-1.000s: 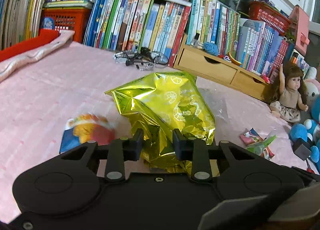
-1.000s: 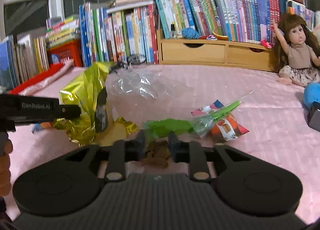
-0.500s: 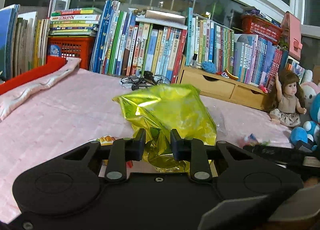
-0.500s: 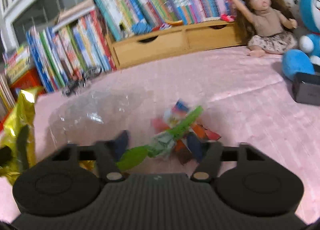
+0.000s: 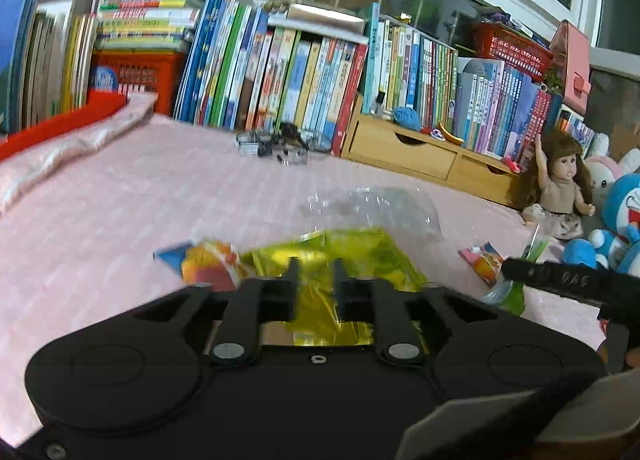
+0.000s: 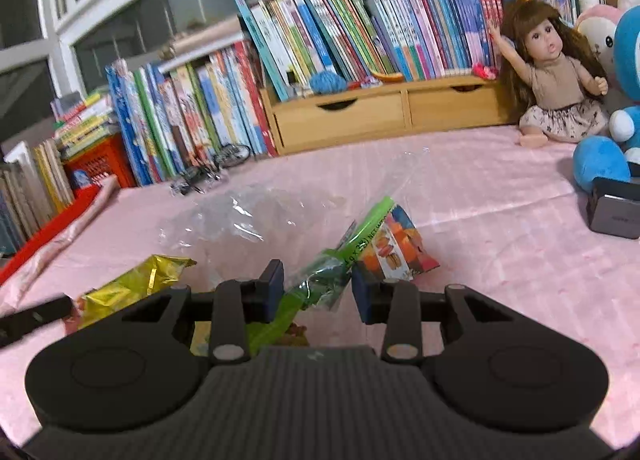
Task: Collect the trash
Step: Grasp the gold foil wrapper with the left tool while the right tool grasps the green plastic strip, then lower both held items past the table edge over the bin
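A crumpled gold foil bag point(image 5: 352, 256) lies low over the pink cover, and my left gripper point(image 5: 317, 280) is shut on its near edge. Just left of it sits an orange and blue snack packet point(image 5: 208, 264). A clear plastic bag point(image 5: 376, 208) lies behind. My right gripper point(image 6: 318, 288) stands open, with a green wrapper point(image 6: 320, 280) lying loose between its fingers. An orange snack packet point(image 6: 394, 244) rests just beyond the right fingertip. The gold foil bag point(image 6: 132, 284) shows at the left of the right wrist view.
Rows of books point(image 5: 280, 60) and a wooden drawer unit point(image 5: 420, 148) line the back. A doll point(image 6: 556, 72) and a blue plush toy point(image 6: 608, 156) sit at the right, beside a dark grey box point(image 6: 616, 212). Glasses and cables point(image 5: 280, 144) lie near the books.
My left gripper has lowered the gold foil bag toward the cover and closed tighter on it. My right gripper has opened and the green wrapper now lies loose between its fingers.
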`<state>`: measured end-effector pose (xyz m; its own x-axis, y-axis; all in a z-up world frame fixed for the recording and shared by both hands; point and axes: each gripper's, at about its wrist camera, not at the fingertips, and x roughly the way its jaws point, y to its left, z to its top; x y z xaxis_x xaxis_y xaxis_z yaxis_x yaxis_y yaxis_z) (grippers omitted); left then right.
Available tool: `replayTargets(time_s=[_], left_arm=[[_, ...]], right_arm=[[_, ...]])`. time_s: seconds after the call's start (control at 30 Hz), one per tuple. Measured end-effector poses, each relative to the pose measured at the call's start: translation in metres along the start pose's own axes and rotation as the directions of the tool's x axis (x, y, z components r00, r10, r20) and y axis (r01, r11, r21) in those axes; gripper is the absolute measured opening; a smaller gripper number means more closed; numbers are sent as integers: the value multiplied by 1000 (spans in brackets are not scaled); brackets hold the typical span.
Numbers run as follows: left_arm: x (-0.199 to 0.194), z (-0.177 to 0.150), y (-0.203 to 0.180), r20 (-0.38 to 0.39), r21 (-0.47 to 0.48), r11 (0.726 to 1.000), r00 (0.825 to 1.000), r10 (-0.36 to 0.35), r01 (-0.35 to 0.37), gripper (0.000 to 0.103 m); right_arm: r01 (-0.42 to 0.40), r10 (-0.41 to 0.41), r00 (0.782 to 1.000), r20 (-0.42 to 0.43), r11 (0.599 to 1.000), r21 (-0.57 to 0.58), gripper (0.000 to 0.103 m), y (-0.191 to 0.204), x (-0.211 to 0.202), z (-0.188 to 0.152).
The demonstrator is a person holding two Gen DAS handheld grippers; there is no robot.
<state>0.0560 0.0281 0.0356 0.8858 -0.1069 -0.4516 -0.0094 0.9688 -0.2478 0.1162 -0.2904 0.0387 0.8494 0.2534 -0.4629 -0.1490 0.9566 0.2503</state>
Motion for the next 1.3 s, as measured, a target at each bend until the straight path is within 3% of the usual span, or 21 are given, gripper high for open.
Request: replayTargets(time_s=[0.03, 0.07, 0.17, 0.33, 0.4, 0.43, 0.57, 0.83, 1.13, 1.3], left_arm=[[-1, -4, 3, 6, -17, 1000, 1000, 1, -1, 63], [-3, -8, 5, 16, -33, 999, 1000, 1, -1, 78], [1, -12, 12, -15, -86, 996, 999, -41, 40, 82], [23, -14, 24, -123, -300, 951, 985, -122, 80, 82], [37, -16, 26, -139, -342, 938, 984, -111, 58, 70], [45, -16, 27, -168, -353, 935, 981, -101, 36, 49], [42, -15, 21, -148, -312, 949, 984, -100, 49, 47], [-11, -6, -6, -16, -98, 994, 998, -56, 54, 47], [-95, -37, -15, -9, 19, 999, 999, -43, 43, 47], [-131, -64, -16, -60, 63, 997, 997, -42, 46, 47]], right_arm=[[-4, 4, 1000, 2, 1000, -6, 42, 1, -3, -1], [-5, 5, 1000, 3, 1000, -13, 42, 1, -5, -2], [-1, 1, 1000, 3, 998, -56, 42, 6, -9, -9], [-11, 9, 1000, -21, 996, -92, 42, 14, -8, -20], [-19, 16, 999, -32, 995, -102, 42, 18, -7, -25], [-24, 20, 999, -35, 994, -107, 42, 19, -8, -27], [-41, 37, 999, -32, 991, -126, 42, 22, -17, -32], [-115, 115, 993, -9, 988, -101, 42, 20, -47, -36], [-217, 217, 976, -19, 968, -122, 42, 29, -96, -64], [-260, 255, 965, -58, 957, -125, 42, 30, -120, -87]])
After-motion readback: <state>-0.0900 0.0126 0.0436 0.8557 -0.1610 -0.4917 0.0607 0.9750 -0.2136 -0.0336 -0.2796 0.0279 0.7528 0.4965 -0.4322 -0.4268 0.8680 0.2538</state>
